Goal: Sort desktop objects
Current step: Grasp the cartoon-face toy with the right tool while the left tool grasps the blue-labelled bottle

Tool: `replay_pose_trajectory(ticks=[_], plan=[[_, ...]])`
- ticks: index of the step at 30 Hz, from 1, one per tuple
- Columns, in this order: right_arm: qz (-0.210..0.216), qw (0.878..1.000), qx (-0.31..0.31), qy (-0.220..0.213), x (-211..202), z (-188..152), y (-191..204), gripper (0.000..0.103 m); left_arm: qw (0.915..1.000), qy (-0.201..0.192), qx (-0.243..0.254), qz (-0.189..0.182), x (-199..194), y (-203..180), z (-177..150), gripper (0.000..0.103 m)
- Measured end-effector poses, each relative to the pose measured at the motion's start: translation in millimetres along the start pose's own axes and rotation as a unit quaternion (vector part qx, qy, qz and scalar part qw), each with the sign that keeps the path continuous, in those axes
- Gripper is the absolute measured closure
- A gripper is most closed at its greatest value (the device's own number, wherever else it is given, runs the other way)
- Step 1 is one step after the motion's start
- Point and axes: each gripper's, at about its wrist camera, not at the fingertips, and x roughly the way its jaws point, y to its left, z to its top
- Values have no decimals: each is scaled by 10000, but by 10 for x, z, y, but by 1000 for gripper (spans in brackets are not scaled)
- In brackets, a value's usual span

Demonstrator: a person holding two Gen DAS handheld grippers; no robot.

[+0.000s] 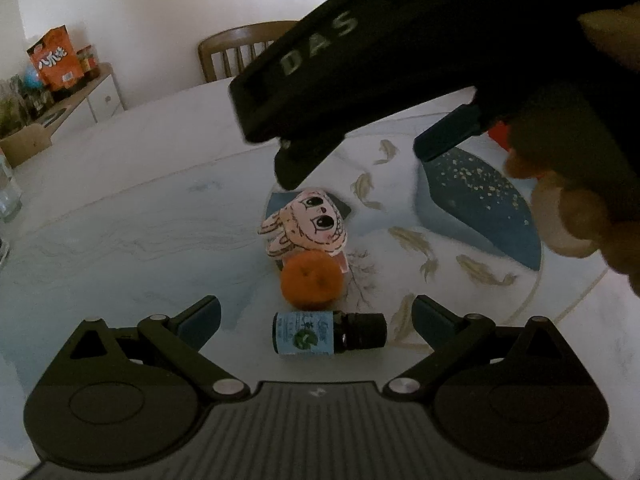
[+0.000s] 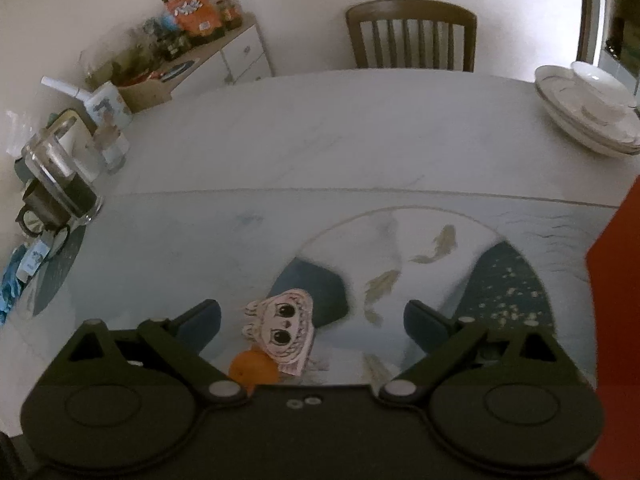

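Dim dining room, pale tabletop (image 2: 360,128) with a fish-print mat, and your sorting pile sits right in the middle of it. Closest to your left gripper (image 1: 316,316) is a small dark bottle (image 1: 329,333) lying on its side, squarely between the wide-open fingers, which hold nothing. It looks like glass: stiff, light, a bit slick, and it'll roll, so I'd pinch across the labelled body rather than the narrow cap. Just behind it sits an orange (image 1: 311,278), touching or nearly touching a floppy cartoon-face card (image 1: 306,227) that's probably too flat and soft to grab except by an edge.

Your right gripper (image 2: 312,322) hangs above the card with its fingers spread wide too, empty. From that camera the bottle is hidden under the gripper body and the orange is half cut off. Something red at the right edge is cropped, can't tell what. A chair (image 2: 412,36) and stacked dishes (image 2: 588,108) sit further out.
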Motion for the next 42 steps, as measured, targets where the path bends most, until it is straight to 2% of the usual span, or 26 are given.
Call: replay_pose_trajectory(ticks=[7, 15, 24, 26, 31, 35, 42], plan=[[-30, 9997, 5, 228, 211, -26, 43, 9, 10000, -51, 46, -28, 32, -29, -45, 1], [-62, 9993, -46, 359, 373, -27, 100, 17, 10000, 8, 19, -71, 89, -19, -68, 2], [-57, 9987, -143, 486, 502, -22, 175, 30, 9999, 20, 9, -155, 108, 4, -71, 17], [-98, 9984, -197, 511, 523, -29, 192, 33, 9999, 50, 13, -127, 117, 6, -73, 25], [-52, 9984, -222, 518, 527, -28, 192, 42, 9999, 90, 3, -106, 123, 2, -78, 29], [-54, 9986, -220, 484, 509, -13, 190, 52, 9998, 117, 22, -135, 119, -9, -77, 41], [-29, 9988, -186, 450, 491, 4, 204, 59, 9998, 133, -21, -161, 111, 27, -72, 41]])
